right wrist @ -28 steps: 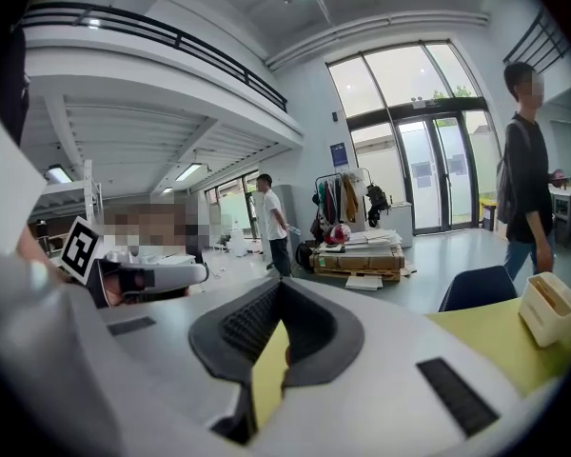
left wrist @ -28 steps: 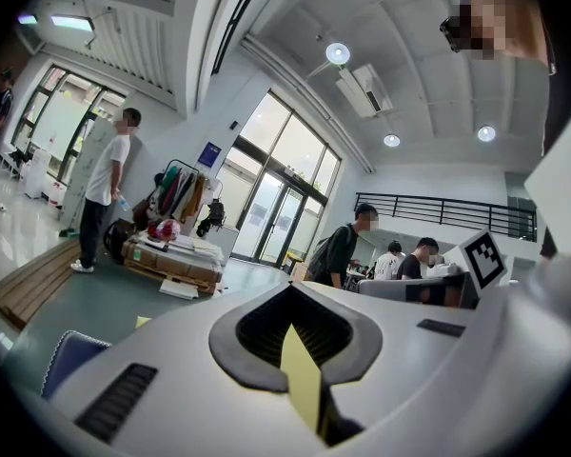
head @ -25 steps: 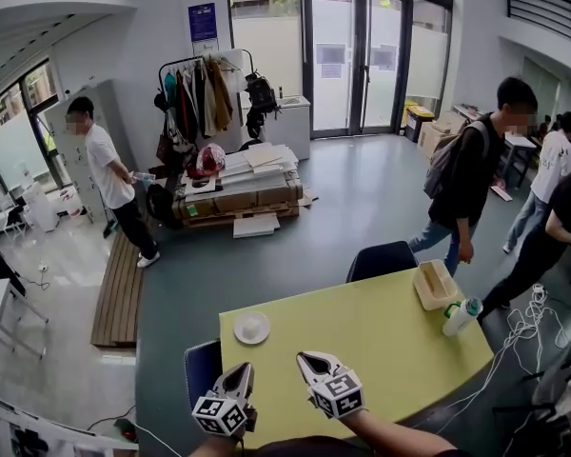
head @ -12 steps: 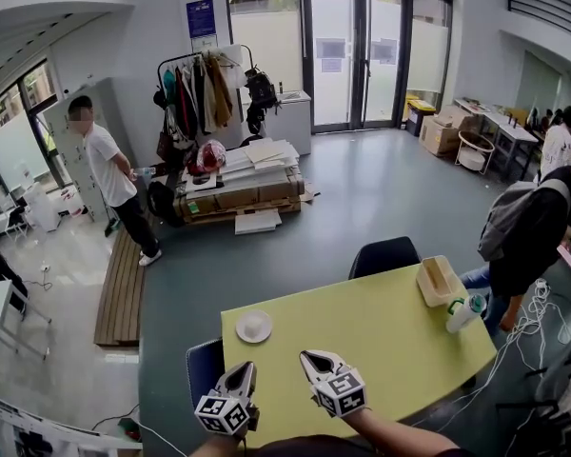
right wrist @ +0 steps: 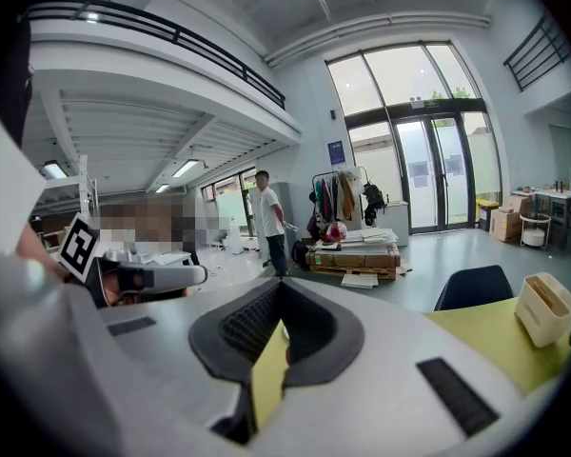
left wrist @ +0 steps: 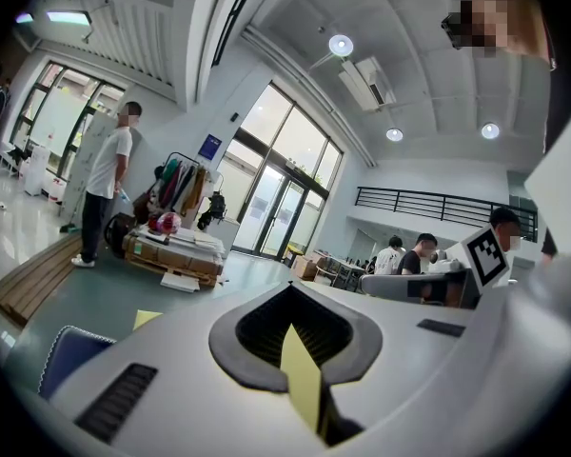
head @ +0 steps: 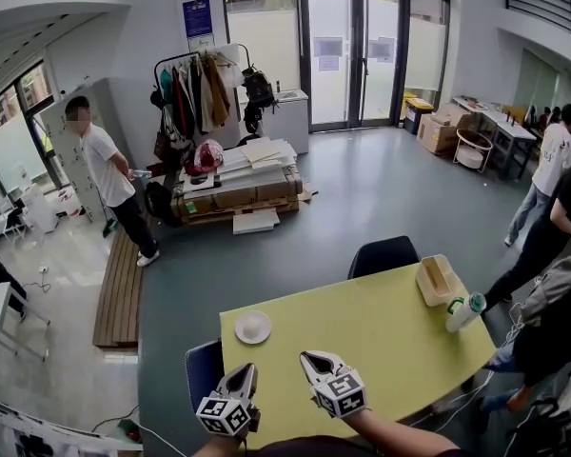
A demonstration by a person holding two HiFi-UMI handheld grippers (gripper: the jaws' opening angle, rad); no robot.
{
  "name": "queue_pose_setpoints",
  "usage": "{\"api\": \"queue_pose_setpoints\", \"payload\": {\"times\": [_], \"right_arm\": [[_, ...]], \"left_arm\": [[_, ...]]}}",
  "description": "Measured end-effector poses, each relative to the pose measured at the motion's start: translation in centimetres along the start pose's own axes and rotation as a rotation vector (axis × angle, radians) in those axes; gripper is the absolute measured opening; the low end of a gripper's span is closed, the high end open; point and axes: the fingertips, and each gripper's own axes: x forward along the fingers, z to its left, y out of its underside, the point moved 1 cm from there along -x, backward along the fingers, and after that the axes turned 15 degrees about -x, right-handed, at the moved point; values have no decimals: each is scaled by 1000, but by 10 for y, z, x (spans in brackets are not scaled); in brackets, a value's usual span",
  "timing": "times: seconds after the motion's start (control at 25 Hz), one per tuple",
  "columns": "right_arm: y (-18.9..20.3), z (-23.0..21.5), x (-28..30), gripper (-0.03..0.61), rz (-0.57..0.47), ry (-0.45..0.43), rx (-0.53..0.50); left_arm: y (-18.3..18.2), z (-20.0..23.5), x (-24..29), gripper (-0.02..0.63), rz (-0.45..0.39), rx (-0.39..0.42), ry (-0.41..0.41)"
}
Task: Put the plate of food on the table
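Head view, left to right. The left claw, smooth grey plastic ending in a pointed tip, hangs over the near edge of the matte yellow-green worktop. Its ribbed dark pads meet at the tips and enclose only a spade-shaped hollow, with nothing held. The plate, small, round and white, lies flat on the worktop near its far left corner. It sits at about 12 o'clock from the left claw and apart from both claws; whether it carries food cannot be told. The right claw, of the same shape, has its jaws likewise together and empty, with the plate at its 10 o'clock. At 2 o'clock, by the worktop's right end, stand a pale beige open-topped rectangular box and a light bottle with a green cap.
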Motion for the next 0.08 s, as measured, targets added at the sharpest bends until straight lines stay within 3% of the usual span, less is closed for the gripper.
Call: {"api": "queue_pose_setpoints", "payload": {"times": [0.08], "right_arm": [[-1, -2, 0, 12, 0, 1, -3]], "left_arm": [[-1, -1, 2, 6, 2, -1, 0]]}}
